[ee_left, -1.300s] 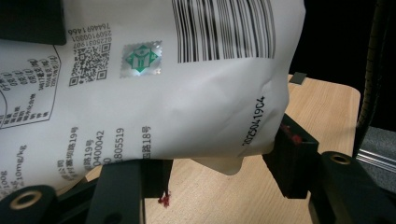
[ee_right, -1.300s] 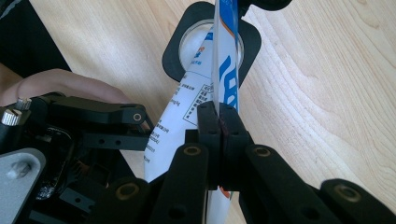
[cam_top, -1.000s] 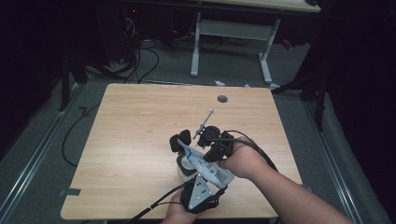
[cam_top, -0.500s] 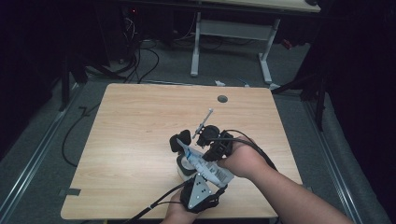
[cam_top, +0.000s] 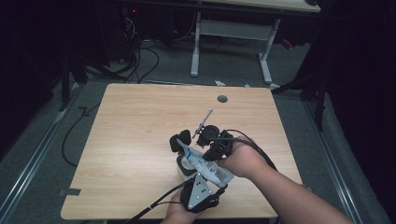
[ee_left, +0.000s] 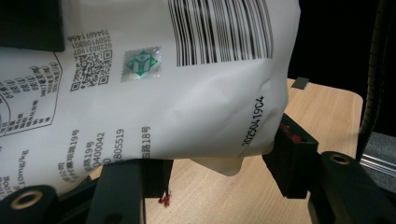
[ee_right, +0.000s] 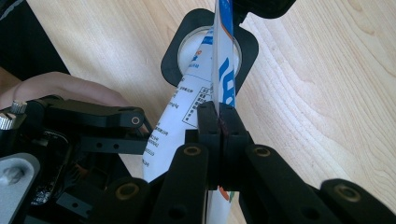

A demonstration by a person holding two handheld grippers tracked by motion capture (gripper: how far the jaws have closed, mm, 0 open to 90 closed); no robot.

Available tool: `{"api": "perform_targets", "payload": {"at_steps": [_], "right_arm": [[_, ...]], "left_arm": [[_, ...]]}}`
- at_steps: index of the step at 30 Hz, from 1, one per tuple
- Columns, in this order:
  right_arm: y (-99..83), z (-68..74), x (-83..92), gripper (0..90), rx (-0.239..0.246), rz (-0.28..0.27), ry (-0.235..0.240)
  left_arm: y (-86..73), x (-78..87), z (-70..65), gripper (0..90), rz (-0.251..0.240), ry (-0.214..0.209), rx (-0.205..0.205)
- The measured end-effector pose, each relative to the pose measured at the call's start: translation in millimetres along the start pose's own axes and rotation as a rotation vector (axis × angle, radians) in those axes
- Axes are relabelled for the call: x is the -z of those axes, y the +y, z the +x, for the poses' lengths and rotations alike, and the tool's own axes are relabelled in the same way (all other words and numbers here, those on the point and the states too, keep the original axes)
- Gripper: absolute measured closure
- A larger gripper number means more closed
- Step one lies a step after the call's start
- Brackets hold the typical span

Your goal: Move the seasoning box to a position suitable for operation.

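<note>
Nothing has moved: right hand-held gripper [ee_right: 218,119] stays clenched on the pouch [ee_right: 223,60]; left hand-held gripper [ee_left: 219,163] grasps it over the cup [ee_right: 187,46].

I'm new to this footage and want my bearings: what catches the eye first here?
A white printed pouch near the front edge of the wooden table, held between both tongs. The right tongs pinch its thin edge shut above a round black-rimmed cup; the left tongs straddle its barcoded end. A thin stick juts up behind them.
</note>
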State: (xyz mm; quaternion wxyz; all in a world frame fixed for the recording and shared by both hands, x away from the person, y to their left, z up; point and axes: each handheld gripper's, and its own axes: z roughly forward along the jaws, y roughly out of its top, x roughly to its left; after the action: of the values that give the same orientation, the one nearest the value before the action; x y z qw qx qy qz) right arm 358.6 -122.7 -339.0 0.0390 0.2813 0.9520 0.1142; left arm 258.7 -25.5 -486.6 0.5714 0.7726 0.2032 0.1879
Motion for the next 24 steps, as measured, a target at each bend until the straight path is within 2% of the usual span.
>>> {"api": "perform_targets", "payload": {"at_steps": [24], "right_arm": [[1.4,-0.3,-0.2,89.8,0.001,0.001,0.0]], "left_arm": [[0.8,0.2,-0.1,47.9,-0.011,0.004,0.002]]}}
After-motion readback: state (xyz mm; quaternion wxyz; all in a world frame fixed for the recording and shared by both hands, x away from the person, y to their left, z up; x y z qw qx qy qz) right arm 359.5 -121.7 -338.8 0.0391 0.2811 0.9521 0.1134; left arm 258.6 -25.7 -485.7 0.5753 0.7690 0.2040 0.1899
